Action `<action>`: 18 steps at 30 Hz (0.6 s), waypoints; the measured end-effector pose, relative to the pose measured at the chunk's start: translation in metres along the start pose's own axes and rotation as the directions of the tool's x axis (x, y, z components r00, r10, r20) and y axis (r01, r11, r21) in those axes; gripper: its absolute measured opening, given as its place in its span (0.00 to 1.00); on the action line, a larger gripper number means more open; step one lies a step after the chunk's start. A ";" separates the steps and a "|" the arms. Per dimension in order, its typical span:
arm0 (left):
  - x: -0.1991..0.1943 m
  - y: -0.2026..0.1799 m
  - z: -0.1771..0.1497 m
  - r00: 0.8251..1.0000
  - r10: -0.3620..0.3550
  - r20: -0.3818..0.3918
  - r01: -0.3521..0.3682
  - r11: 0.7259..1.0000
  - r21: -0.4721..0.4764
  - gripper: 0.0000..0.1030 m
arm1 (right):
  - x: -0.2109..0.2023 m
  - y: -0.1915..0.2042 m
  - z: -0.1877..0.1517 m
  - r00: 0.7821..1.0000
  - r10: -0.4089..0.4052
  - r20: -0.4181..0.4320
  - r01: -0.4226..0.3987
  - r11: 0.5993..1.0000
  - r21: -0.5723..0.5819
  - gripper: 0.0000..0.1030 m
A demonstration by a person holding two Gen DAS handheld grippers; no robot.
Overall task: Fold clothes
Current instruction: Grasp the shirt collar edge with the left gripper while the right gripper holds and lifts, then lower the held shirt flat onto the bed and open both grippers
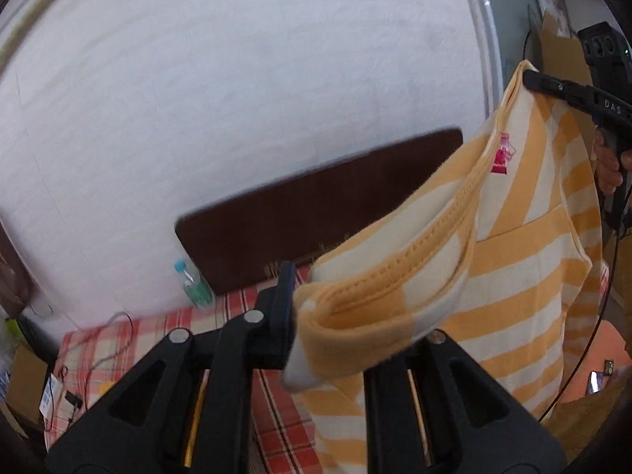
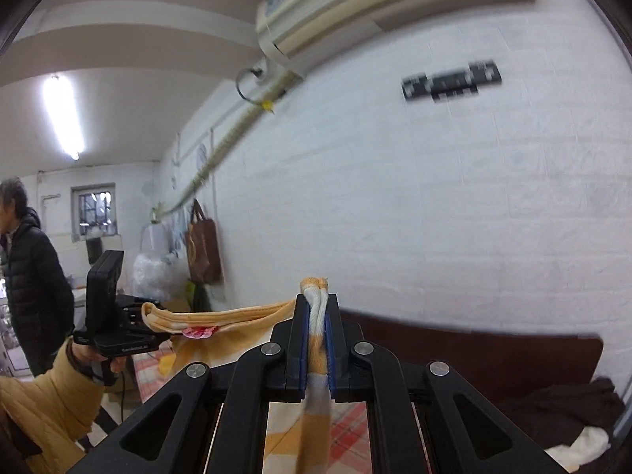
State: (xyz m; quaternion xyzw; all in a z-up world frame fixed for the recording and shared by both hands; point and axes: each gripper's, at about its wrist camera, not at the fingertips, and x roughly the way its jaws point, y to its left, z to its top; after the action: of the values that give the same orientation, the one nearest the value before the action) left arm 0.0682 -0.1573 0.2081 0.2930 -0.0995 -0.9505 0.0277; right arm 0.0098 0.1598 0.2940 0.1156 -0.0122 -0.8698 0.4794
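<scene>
Evidently mid-lift: orange-and-cream striped T-shirt (image 1: pixel 509 276) held up off the red plaid bedcover (image 1: pixel 158 335), stretched between two grippers so the body can hang free and straighten before folding. In the left wrist view, left gripper (image 1: pixel 335 316) clamped on a bunched shoulder at lower centre, cloth wrapped thickly over the right-hand finger and hiding it. Right gripper (image 1: pixel 531 77) at upper right of the same view, pinching the opposite shoulder, a hand (image 1: pixel 608 166) on its handle. Collar (image 1: pixel 446 217) sagging between the two, pink neck label (image 1: pixel 501 156) showing inside, so the neckline faces the left camera. In the right wrist view, blue pads (image 2: pixel 302 339) closed tight on a twisted rope of striped fabric at centre, the rest dropping below the frame. Probably held at the shoulders to keep the garment symmetric. Dark headboard (image 1: pixel 316 213) against the white wall behind; a bystander in a black jacket (image 2: pixel 31 276) at far left.
</scene>
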 end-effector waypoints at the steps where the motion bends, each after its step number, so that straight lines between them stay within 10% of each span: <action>1: 0.029 0.003 -0.009 0.998 -0.005 -0.056 0.005 1.000 -0.008 0.14 | 0.020 -0.012 -0.014 0.998 -0.016 -0.053 0.017 1.000 0.018 0.06; 8: 0.187 0.012 -0.065 0.933 -0.072 -0.351 0.055 0.997 -0.059 0.14 | 0.149 -0.082 -0.116 0.936 -0.073 -0.344 0.121 0.985 0.121 0.06; 18: 0.274 0.043 -0.067 0.870 -0.118 -0.479 0.049 0.987 -0.154 0.14 | 0.235 -0.140 -0.165 0.882 -0.127 -0.454 0.218 0.964 0.154 0.06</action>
State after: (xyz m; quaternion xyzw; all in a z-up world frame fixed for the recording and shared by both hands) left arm -0.1212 -0.2418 0.0116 0.5242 -0.0111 -0.8510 0.0306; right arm -0.1924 0.0531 0.0703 0.3576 0.0194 -0.8547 0.3759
